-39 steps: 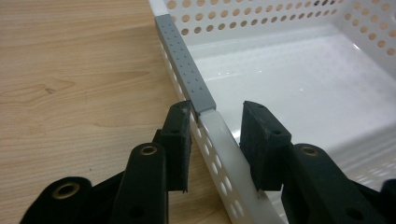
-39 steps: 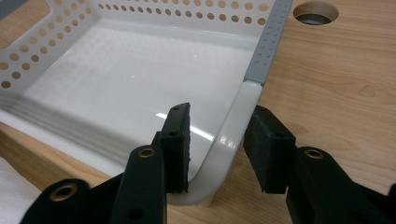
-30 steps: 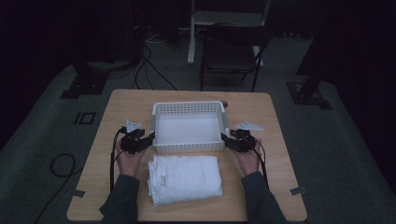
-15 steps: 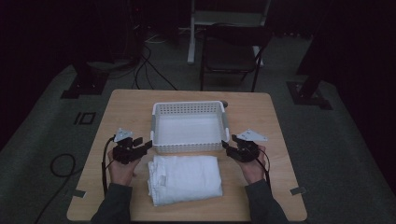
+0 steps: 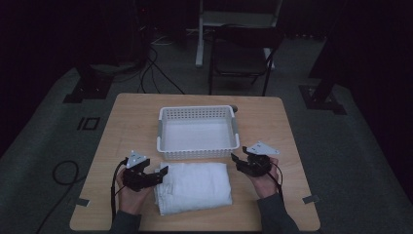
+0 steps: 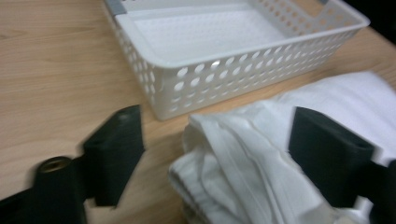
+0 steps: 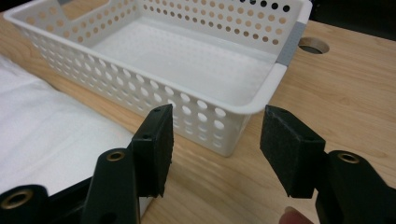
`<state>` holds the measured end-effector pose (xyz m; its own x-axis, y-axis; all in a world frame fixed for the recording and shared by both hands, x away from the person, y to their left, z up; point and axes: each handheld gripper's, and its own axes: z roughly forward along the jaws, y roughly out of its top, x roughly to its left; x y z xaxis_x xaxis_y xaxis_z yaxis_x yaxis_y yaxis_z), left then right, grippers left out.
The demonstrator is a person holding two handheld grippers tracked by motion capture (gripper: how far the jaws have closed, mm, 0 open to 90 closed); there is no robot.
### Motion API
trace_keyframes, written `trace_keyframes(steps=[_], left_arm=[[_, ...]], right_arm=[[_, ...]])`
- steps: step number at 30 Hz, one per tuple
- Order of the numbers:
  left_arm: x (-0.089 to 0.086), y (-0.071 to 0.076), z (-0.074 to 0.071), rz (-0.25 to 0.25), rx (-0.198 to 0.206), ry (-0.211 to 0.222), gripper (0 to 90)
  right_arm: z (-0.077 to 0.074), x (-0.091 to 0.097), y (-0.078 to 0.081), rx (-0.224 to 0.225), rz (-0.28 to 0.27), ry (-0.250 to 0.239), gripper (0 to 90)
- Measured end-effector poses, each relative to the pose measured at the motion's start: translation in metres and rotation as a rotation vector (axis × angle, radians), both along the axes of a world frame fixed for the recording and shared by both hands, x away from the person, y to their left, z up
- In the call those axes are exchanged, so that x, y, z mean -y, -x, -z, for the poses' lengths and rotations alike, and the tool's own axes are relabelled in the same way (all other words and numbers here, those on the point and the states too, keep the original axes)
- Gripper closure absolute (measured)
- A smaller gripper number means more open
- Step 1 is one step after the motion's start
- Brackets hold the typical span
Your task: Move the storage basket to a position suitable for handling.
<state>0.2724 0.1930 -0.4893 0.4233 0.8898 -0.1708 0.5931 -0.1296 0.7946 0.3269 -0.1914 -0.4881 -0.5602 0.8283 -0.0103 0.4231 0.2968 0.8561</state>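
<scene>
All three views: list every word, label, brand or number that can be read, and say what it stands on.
None can be read. The white basket, the folded white towel, the wooden table and both grippers, left and right, bear no print that shows; the floor beyond is too dark to tell.

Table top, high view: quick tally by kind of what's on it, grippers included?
White perforated basket: 1
Folded white cloth: 1
Handheld grippers: 2, left gripper at the cloth's corner, right gripper beside the cloth
Total: 4

Folded white towel (image 5: 194, 186) — before empty white basket (image 5: 197, 131).
</scene>
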Motion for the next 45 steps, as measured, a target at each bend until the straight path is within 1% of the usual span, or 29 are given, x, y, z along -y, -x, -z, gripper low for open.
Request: trace_keyframes(steps=[1,2,4,6,7,8,9,12,13,14,15,16,17,23,26,28,30,32,33,35,37,39,40,42,45], left_arm=[[0.001,0.003,0.001,-0.001,-0.003,-0.007,13.8],[0.002,0.005,0.002,-0.002,-0.006,-0.010,13.8],[0.004,0.008,0.007,0.017,-0.025,0.001,13.8],[0.005,0.010,0.011,0.017,-0.036,-0.007,13.8],[0.006,0.010,0.014,0.022,-0.049,-0.010,13.9],[0.008,0.010,0.018,0.022,-0.061,-0.025,13.9],[0.010,0.010,0.021,0.019,-0.067,-0.050,13.9],[0.015,0.009,0.030,0.030,-0.080,-0.084,14.8],[0.017,0.007,0.033,0.034,-0.079,-0.095,17.4],[0.018,0.006,0.036,0.032,-0.087,-0.098,18.0],[0.018,0.005,0.038,0.029,-0.098,-0.082,18.7],[0.018,0.005,0.039,0.027,-0.108,-0.066,21.3],[0.019,0.004,0.039,0.025,-0.107,-0.071,23.6],[0.029,-0.002,0.041,-0.005,-0.074,-0.096,26.2],[0.033,-0.006,0.041,-0.009,-0.073,-0.094,27.1],[0.034,-0.008,0.041,-0.009,-0.074,-0.091,27.6],[0.035,-0.009,0.042,-0.010,-0.075,-0.083,27.8],[0.035,-0.011,0.042,-0.008,-0.073,-0.080,27.9],[0.035,-0.011,0.042,-0.008,-0.073,-0.080,27.9],[0.036,-0.012,0.042,-0.006,-0.071,-0.082,27.9],[0.037,-0.014,0.042,-0.009,-0.069,-0.084,27.9],[0.038,-0.015,0.042,-0.010,-0.068,-0.085,27.9],[0.038,-0.015,0.042,-0.010,-0.068,-0.085,27.9],[0.038,-0.016,0.043,-0.011,-0.068,-0.078,27.9],[0.038,-0.018,0.043,-0.013,-0.066,-0.081,27.9]], right_arm=[[0.000,0.000,0.001,-0.001,0.000,0.003,44.0],[0.000,0.000,0.002,-0.004,-0.002,0.002,44.0],[0.001,-0.001,0.003,-0.005,-0.005,0.002,43.8],[0.000,-0.001,0.005,-0.007,-0.012,0.002,43.5],[0.000,-0.001,0.006,-0.007,-0.013,0.001,43.5],[0.000,-0.002,0.006,-0.004,-0.017,-0.001,43.5],[0.000,-0.002,0.007,-0.004,-0.018,0.000,43.4],[0.000,-0.002,0.009,-0.007,-0.018,0.004,43.3],[0.000,-0.001,0.010,-0.008,-0.017,0.007,43.3],[0.001,-0.001,0.010,-0.009,-0.015,0.008,43.2],[0.001,0.000,0.010,-0.011,-0.014,0.007,43.2],[0.001,0.000,0.011,-0.011,-0.013,0.006,43.2],[0.001,0.001,0.011,-0.010,-0.011,0.005,43.2],[-0.001,0.001,0.012,-0.006,-0.006,0.000,43.2],[0.000,0.000,0.013,-0.019,-0.010,0.000,43.1],[0.000,-0.001,0.014,-0.039,-0.017,-0.012,41.7],[0.000,-0.004,0.017,-0.073,-0.026,-0.041,37.5],[0.004,-0.009,0.021,-0.111,-0.058,-0.070,32.0],[0.007,-0.013,0.024,-0.125,-0.073,-0.065,30.2],[0.014,-0.021,0.030,-0.137,-0.090,-0.021,28.7],[0.020,-0.026,0.034,-0.152,-0.101,0.012,28.7],[0.025,-0.029,0.036,-0.177,-0.114,0.045,29.0],[0.025,-0.029,0.036,-0.177,-0.114,0.045,29.0],[0.027,-0.031,0.041,-0.183,-0.124,0.099,30.5],[0.031,-0.032,0.040,-0.183,-0.113,0.111,30.6]])
